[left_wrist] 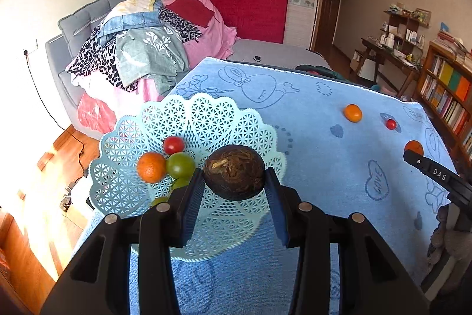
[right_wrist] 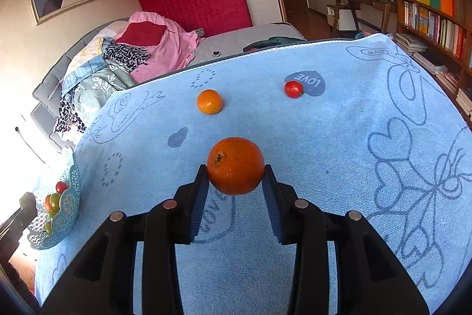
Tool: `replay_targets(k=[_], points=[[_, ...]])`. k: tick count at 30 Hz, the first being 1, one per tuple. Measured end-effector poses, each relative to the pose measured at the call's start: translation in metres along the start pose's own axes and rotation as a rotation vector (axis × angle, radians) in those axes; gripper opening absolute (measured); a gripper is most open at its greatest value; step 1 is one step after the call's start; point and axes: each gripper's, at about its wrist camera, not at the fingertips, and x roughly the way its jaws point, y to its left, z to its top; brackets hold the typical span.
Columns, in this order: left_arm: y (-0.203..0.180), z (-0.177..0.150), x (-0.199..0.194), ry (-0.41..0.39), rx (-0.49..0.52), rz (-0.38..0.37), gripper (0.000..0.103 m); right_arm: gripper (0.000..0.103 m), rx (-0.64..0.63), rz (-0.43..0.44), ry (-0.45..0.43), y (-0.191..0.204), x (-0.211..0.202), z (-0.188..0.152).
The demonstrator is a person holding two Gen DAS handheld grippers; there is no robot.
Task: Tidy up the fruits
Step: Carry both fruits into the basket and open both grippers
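My left gripper point(left_wrist: 234, 177) is shut on a dark brown round fruit point(left_wrist: 234, 172) and holds it over the light blue lattice basket point(left_wrist: 206, 114). In the basket lie a small orange point(left_wrist: 151, 166), a green tomato point(left_wrist: 180, 165) and a red tomato point(left_wrist: 173, 145). My right gripper point(right_wrist: 235, 174) is shut on a large orange point(right_wrist: 235, 165) above the blue towel point(right_wrist: 339, 138). On the towel beyond it lie a small orange point(right_wrist: 209, 101) and a red tomato point(right_wrist: 293, 89). The basket also shows at the left edge of the right wrist view point(right_wrist: 66, 208).
The towel covers a table whose far edge point(left_wrist: 283, 68) drops off toward a grey bed piled with clothes point(left_wrist: 141, 49). A bookshelf point(left_wrist: 448, 90) and a desk point(left_wrist: 389, 55) stand to the right. The right gripper's body point(left_wrist: 436, 173) shows at the right of the left wrist view.
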Motion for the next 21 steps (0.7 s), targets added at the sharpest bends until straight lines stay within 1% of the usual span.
replay_targets(k=[2, 3, 4, 5, 6, 9, 10, 12, 15, 21], points=[[0.009, -0.001, -0.003, 0.000, -0.011, 0.004, 0.043, 0.038, -0.013, 0.011, -0.001, 0.009, -0.003, -0.001], [0.013, -0.001, -0.005, -0.005, -0.016, 0.006, 0.045, 0.038, -0.020, 0.015, -0.001, 0.014, -0.004, -0.001], [0.016, -0.001, -0.007, -0.011, -0.020, 0.011, 0.057, 0.038, -0.027, 0.019, -0.001, 0.018, -0.005, -0.001], [0.021, -0.001, -0.010, -0.018, -0.025, 0.016, 0.066, 0.038, -0.032, 0.023, -0.002, 0.023, -0.006, -0.001], [0.025, -0.001, -0.013, -0.029, -0.034, 0.023, 0.081, 0.038, -0.038, 0.028, -0.002, 0.028, -0.007, 0.000], [0.038, 0.001, -0.021, -0.041, -0.059, 0.039, 0.084, 0.038, -0.058, 0.044, -0.007, 0.041, -0.012, 0.001], [0.042, 0.002, -0.023, -0.044, -0.067, 0.052, 0.088, 0.038, -0.065, 0.051, -0.009, 0.047, -0.014, 0.001], [0.052, 0.002, -0.026, -0.061, -0.082, 0.087, 0.090, 0.038, -0.081, 0.065, -0.014, 0.057, -0.016, 0.002], [0.068, 0.001, -0.031, -0.075, -0.103, 0.129, 0.090, 0.038, -0.111, 0.091, -0.016, 0.076, -0.020, 0.002], [0.096, -0.003, -0.041, -0.089, -0.145, 0.165, 0.091, 0.038, -0.180, 0.156, -0.002, 0.123, -0.021, -0.005]])
